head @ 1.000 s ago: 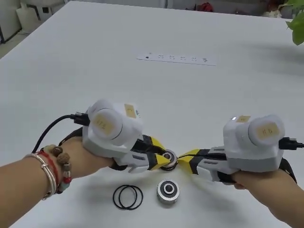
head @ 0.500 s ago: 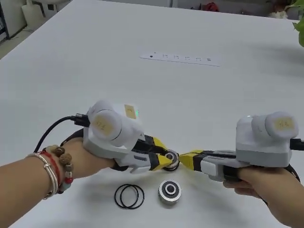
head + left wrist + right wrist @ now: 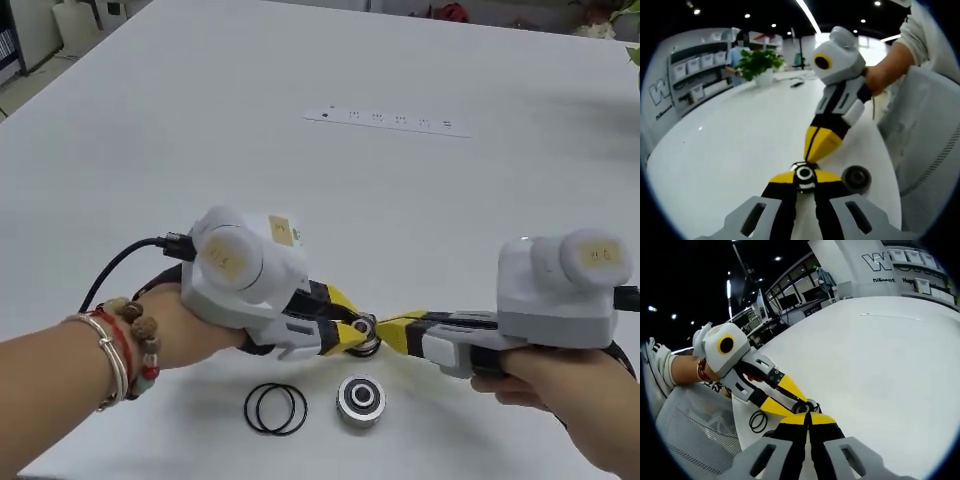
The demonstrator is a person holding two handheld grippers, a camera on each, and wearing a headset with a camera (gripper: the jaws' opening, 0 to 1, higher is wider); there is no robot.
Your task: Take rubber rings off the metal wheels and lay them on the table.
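The right gripper [image 3: 397, 333] has drawn slightly rightward. Two loose rings [image 3: 275, 408] lie flat on the table [image 3: 400, 220], and just right of them a second wheel [image 3: 360, 399] rests with its axle upright. The left gripper [image 3: 348, 336] clamps a wheel [image 3: 804, 174], axle along its jaws. The right gripper's jaws are pressed together at that wheel's rim.

Big "W" lettering on the far wall [image 3: 855, 262] — smaller print beneath unreadable.
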